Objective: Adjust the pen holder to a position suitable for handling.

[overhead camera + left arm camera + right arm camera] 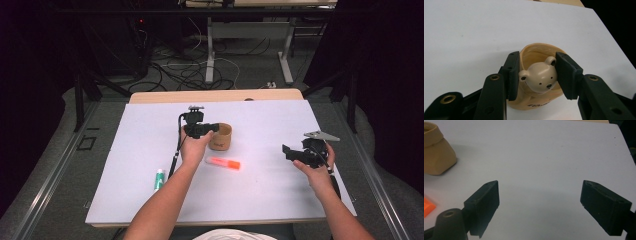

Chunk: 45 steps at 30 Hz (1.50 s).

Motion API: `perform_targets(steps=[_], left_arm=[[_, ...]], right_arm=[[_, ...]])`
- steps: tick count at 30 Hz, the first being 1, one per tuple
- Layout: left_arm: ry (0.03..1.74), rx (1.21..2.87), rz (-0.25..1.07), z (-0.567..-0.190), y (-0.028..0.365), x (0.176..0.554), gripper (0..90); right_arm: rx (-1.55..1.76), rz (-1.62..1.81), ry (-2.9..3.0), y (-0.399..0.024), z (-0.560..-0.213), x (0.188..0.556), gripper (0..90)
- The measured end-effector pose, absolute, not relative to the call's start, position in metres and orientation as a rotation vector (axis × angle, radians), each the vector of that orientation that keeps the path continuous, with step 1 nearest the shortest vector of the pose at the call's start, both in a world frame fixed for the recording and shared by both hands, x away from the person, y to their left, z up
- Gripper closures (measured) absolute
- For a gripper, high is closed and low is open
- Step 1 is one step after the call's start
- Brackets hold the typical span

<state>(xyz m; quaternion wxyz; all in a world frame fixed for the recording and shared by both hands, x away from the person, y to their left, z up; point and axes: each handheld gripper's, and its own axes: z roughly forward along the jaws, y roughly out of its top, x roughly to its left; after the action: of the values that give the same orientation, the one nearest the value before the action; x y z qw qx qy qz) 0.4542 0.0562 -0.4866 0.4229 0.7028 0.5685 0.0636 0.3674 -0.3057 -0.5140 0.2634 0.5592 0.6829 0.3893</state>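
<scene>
A cream bear-head figure (540, 77) sits between the pads of my left gripper (537, 56), which is shut on it at the ears. It hangs just over the mouth of a tan cup (534, 48). In the high view, the left gripper (212, 128) is at the cup (223, 139) near the middle of the white board. My right gripper (290, 152) is held above the board's right side. Its jaws (540, 187) stand wide open with nothing between them.
An orange marker (223, 163) lies just in front of the cup, its end at the edge of the right gripper view (427, 210). A green-and-white tube (159, 178) lies near the left forearm. The white board (260, 190) covers a wooden table; the cup (436, 155) is at the upper left.
</scene>
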Motion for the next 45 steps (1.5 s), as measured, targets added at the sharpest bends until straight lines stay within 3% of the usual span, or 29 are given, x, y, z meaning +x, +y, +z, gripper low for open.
perform_targets(steps=[45], left_arm=[[1.488, 1.71, 0.139, -0.493, 0.056, 0.441, 53.4]], right_arm=[[1.504, 1.053, 1.874, -0.3, -0.517, 0.367, 15.0]])
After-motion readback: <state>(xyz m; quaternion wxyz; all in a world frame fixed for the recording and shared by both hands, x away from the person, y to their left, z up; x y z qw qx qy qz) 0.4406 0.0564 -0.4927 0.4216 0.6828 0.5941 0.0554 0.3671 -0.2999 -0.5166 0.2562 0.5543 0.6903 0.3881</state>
